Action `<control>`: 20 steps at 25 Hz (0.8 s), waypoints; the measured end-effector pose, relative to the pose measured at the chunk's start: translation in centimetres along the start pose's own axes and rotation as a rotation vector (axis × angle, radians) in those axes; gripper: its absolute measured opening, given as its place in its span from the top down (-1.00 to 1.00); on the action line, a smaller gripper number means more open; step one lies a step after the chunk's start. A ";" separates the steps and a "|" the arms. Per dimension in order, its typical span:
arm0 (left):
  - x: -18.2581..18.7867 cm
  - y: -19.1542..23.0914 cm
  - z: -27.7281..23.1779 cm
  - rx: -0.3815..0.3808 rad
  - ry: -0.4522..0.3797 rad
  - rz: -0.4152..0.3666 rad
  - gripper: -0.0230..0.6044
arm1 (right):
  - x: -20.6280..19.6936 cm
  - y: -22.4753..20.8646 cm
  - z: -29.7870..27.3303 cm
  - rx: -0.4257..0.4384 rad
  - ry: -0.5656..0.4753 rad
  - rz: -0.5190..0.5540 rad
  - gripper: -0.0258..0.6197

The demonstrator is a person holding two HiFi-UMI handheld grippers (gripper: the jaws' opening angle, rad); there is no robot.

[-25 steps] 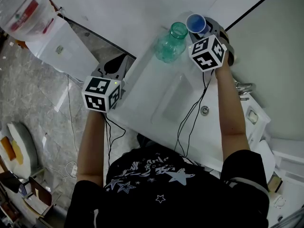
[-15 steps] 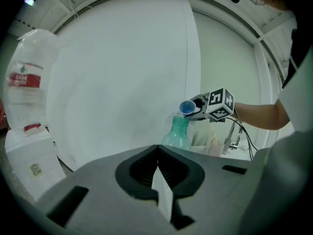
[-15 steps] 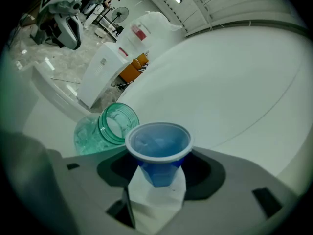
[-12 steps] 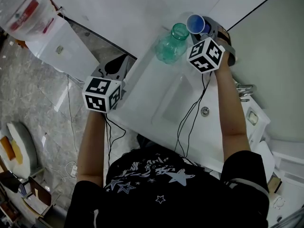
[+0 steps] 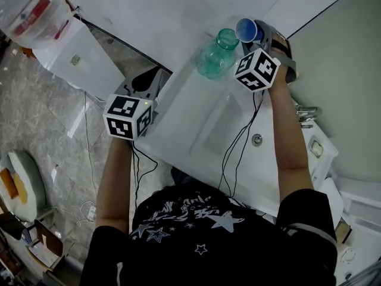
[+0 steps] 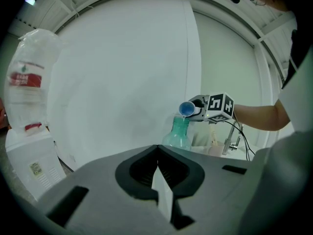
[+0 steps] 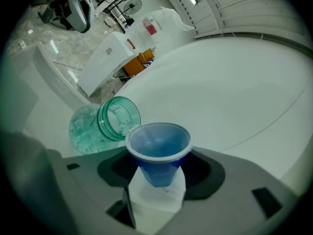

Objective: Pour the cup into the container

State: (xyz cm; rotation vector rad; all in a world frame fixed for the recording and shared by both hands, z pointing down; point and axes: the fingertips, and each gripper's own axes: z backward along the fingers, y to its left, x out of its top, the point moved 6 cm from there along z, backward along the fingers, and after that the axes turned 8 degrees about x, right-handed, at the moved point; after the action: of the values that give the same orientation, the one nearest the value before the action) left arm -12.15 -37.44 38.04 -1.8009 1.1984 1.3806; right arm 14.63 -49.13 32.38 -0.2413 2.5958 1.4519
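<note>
A small blue cup [image 5: 245,30] is held in my right gripper [image 5: 251,37], whose jaws are shut on its lower body. The cup lies tipped, its mouth turned toward the open neck of a green glass jar [image 5: 215,55] standing on the white counter [image 5: 178,100]. In the right gripper view the cup [image 7: 157,148] sits just right of the jar's rim [image 7: 119,117]. The left gripper view shows the cup [image 6: 186,109] directly above the jar [image 6: 179,133]. My left gripper [image 5: 143,83] hovers at the counter's left edge, jaws closed, holding nothing.
A sink basin [image 5: 217,127] is sunk into the counter, with a faucet [image 5: 305,111] at the right. Cables run from the right gripper across the basin. A white box [image 5: 74,55] with a plastic bag [image 5: 33,11] on top stands on the floor at left.
My right gripper has rolled, tipping the blue cup further toward the jar's mouth. The left gripper has stayed put.
</note>
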 end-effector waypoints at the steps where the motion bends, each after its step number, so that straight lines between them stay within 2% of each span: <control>1: 0.0 0.0 0.0 0.000 0.000 0.000 0.90 | 0.0 0.0 0.0 0.000 -0.002 -0.003 0.09; 15: 0.0 -0.2 0.1 -0.001 -0.002 0.003 0.90 | 0.0 -0.4 0.3 -0.025 -0.011 0.042 0.09; 20: 0.0 -0.3 0.2 0.000 -0.001 0.007 0.90 | 0.0 -0.4 0.3 0.015 -0.041 -0.028 0.09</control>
State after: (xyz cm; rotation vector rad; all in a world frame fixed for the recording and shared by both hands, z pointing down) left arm -12.02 -37.12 38.00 -1.7974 1.2051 1.3850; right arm 14.76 -49.03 31.88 -0.2417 2.5597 1.4120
